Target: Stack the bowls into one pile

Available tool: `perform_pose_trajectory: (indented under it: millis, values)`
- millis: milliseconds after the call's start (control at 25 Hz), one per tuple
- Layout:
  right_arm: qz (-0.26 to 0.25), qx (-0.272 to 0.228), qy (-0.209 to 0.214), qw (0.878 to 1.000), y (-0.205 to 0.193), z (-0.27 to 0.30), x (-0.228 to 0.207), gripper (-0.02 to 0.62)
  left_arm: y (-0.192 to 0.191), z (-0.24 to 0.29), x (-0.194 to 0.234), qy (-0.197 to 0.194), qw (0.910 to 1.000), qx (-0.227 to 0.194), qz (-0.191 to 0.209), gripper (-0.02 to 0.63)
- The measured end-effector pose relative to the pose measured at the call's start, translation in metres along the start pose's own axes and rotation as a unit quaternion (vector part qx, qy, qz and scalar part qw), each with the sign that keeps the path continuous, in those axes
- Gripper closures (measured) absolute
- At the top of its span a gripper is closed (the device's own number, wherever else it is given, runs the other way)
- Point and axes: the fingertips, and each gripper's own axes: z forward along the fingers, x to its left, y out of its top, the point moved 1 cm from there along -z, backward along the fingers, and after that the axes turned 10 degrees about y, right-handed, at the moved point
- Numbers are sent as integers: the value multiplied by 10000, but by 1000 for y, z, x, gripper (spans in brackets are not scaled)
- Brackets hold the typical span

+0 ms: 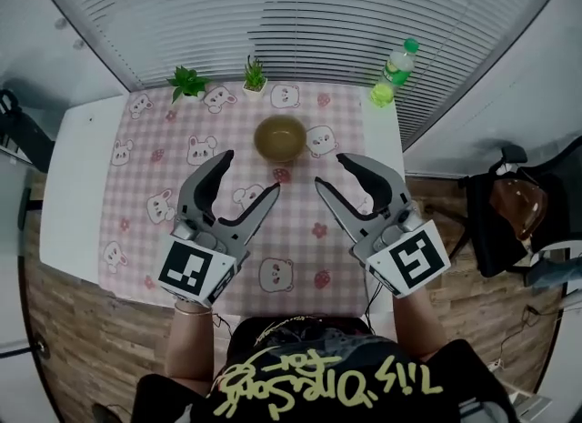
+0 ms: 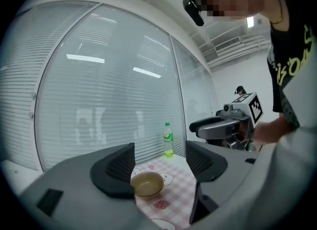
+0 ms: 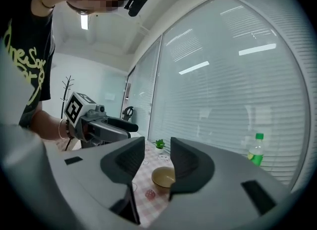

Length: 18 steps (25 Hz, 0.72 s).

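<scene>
Table (image 1: 77,153) is white, covered mid-span by a pink checked cloth (image 1: 136,185) printed with bears and strawberries. Wood-plank floor (image 1: 64,321) is seen around it, and slatted blinds (image 1: 300,12) run behind its far edge. At far left a dark object (image 1: 18,125) is cut off by the frame and cannot be identified. A potted plant (image 1: 188,83) and a second plant (image 1: 255,74) are set at the cloth's far edge. Over the near part of the cloth the left gripper (image 1: 247,174) is held with jaws spread, nothing between them. The bowl pile (image 1: 280,137) sits far-centre on the cloth, beyond both grippers and touched by neither. The bowl count cannot be settled; a doubled rim is hinted at in the left gripper view. The right gripper (image 1: 332,171) is held beside the left with jaws apart and empty. A green bottle (image 1: 393,74) stands on the bare far-right table corner. Past the table, a dark chair (image 1: 491,230) carrying a brownish bag (image 1: 518,207) is only partly made out.
</scene>
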Motion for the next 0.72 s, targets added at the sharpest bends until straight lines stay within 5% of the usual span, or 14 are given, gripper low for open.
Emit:
perform_pose_trajectory:
  millis: [280, 720]
  values:
    - [-148, -213, 30, 9997, 11, -17, 14, 560, 14, -23, -13, 356, 9986, -355, -152, 407]
    - [-22, -166, 177, 9997, 4, -36, 29, 592, 12, -36, -33, 733, 9966, -372, -105, 578]
